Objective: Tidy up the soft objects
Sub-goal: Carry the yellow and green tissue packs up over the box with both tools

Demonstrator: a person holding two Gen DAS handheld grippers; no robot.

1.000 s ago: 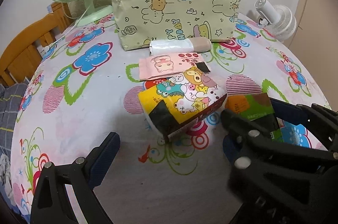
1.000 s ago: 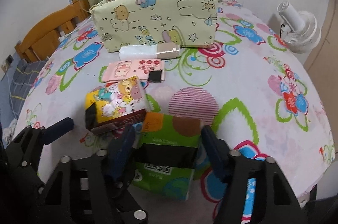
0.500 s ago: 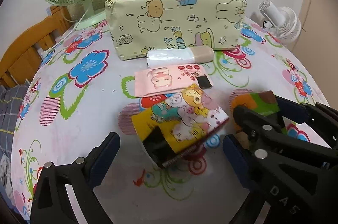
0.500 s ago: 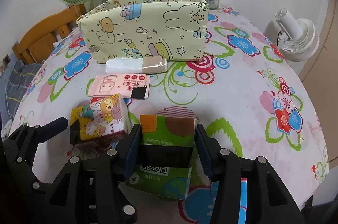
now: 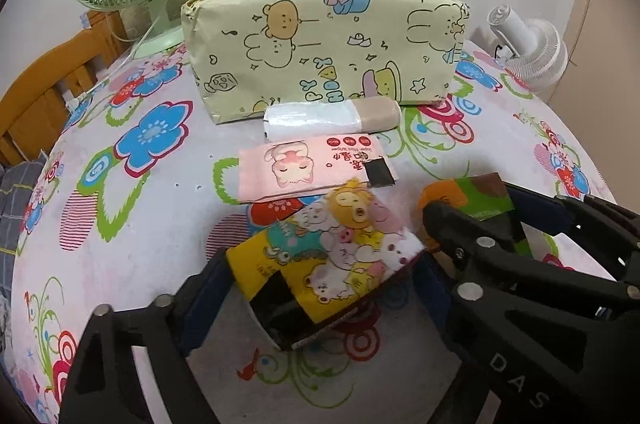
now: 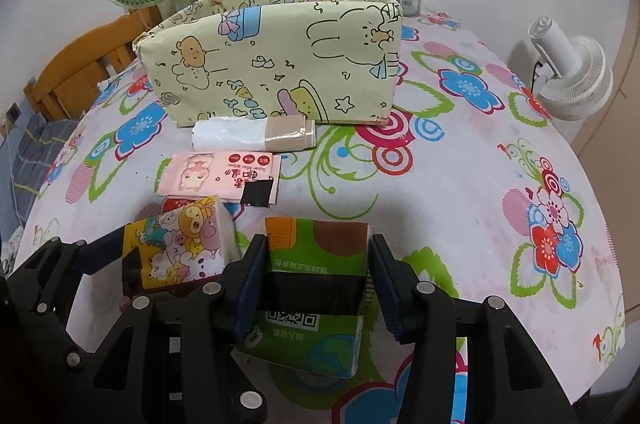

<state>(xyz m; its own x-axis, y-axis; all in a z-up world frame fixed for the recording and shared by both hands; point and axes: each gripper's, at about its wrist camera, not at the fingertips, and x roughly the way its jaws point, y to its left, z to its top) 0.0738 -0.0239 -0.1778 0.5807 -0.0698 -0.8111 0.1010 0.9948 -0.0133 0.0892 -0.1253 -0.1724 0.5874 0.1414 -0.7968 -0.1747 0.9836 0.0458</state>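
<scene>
Pick-up step: right gripper (image 6: 316, 276) clamped on green tissue pack (image 6: 318, 244), left gripper (image 5: 320, 288) closing around cartoon tissue pack (image 5: 328, 252); next, lift both to far fabric bin (image 6: 280, 64).

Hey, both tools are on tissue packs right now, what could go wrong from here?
1. The left tool is closing on the cartoon tissue pack, which sits skewed between the pads; it may twist or slip out.
2. The right tool holds the green tissue pack right beside it; lifting both could make the tools collide.
3. The pink wipes packet and the bag roll lie on the way to the fabric bin and could get dragged.
</scene>
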